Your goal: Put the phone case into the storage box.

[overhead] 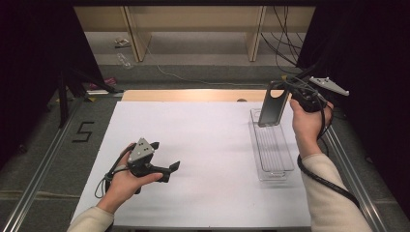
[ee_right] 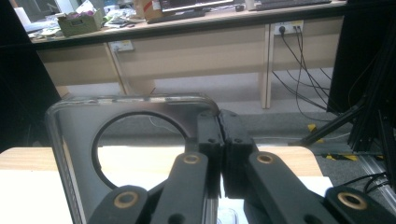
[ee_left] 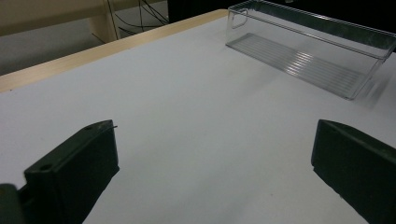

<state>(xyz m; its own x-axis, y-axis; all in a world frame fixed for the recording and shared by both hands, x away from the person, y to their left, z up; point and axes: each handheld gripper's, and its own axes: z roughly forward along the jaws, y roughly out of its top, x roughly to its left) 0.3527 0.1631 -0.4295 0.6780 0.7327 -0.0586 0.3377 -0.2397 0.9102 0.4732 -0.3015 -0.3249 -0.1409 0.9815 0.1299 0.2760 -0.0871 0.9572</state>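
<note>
A long clear plastic tray (overhead: 274,157) lies on the white table (overhead: 208,145) at the right; it also shows in the left gripper view (ee_left: 303,56). Over its far end a clear plastic panel (overhead: 270,115) with a round hole stands upright. My right gripper (overhead: 287,90) is shut on the panel's top edge. In the right gripper view the black jaws (ee_right: 219,133) pinch the rim of the panel (ee_right: 74,135) beside the hole. Whether the panel's lower end touches the tray I cannot tell. My left gripper (overhead: 165,155) rests low at the table's left, open, with nothing between its jaws (ee_left: 212,172).
The table's wooden far edge (overhead: 193,94) borders a gap before shelving and loose cables. Metal rails (overhead: 43,169) run along both sides of the table. Dark curtains hang left and right. White surface stretches between the left gripper and the tray.
</note>
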